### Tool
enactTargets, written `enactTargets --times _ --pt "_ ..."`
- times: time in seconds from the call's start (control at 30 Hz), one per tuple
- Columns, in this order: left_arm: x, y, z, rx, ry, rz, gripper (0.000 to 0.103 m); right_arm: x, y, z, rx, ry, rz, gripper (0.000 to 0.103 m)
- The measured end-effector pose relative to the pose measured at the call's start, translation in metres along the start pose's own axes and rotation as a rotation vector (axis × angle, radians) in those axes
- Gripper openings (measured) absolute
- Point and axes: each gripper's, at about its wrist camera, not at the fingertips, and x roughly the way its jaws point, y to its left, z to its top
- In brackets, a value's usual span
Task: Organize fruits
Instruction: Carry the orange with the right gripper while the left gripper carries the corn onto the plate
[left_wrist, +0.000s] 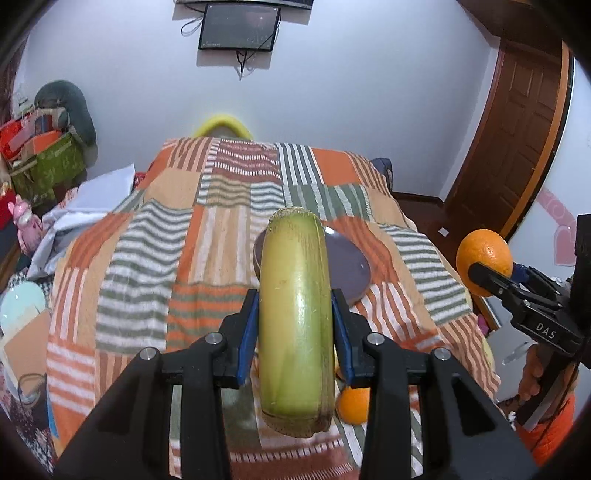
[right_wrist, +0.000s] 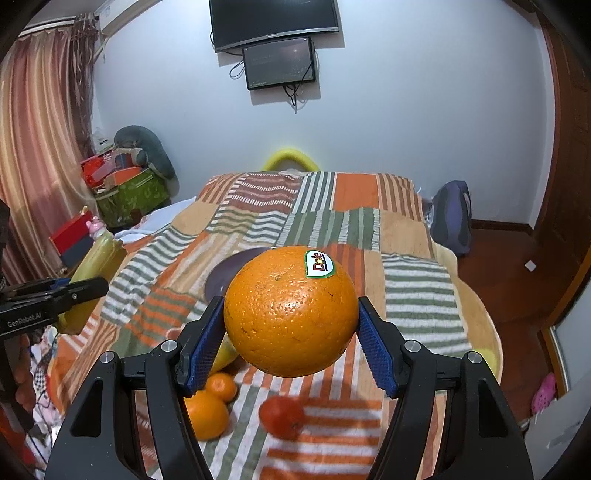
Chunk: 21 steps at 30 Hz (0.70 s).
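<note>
Left wrist view: the left hand-held gripper pinches a green-yellow banana between its blue pads, the fruit running lengthwise away from the camera and held clear above a bed covered by a striped patchwork blanket. Beyond the banana's far end a purple plate lies on the blanket, partly hidden by the fruit. Below the banana's near end, part of an orange rests on the blanket. At the right edge, the right hand-held gripper appears in side view, closed on a large orange and held in the air beside the bed. Right wrist view: the right hand-held gripper clamps that large orange at its two sides; a Dole sticker sits on its upper right surface. The plate shows just behind the fruit, on the blanket. On the blanket beneath the gripper lie two oranges touching each other, the smaller one behind, and a blurred red-orange fruit a little to their right. At the left edge the left hand-held gripper holds the banana in the air. Two dark screens hang on the far wall.
</note>
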Motion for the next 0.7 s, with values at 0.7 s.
enactTargets --times 0.7 --pt "0.092 -0.006 0.044 0.038 0.031 -0.005 0.037 0.080 -0.005 0.028 -0.040 0.022 -0.023 0.066"
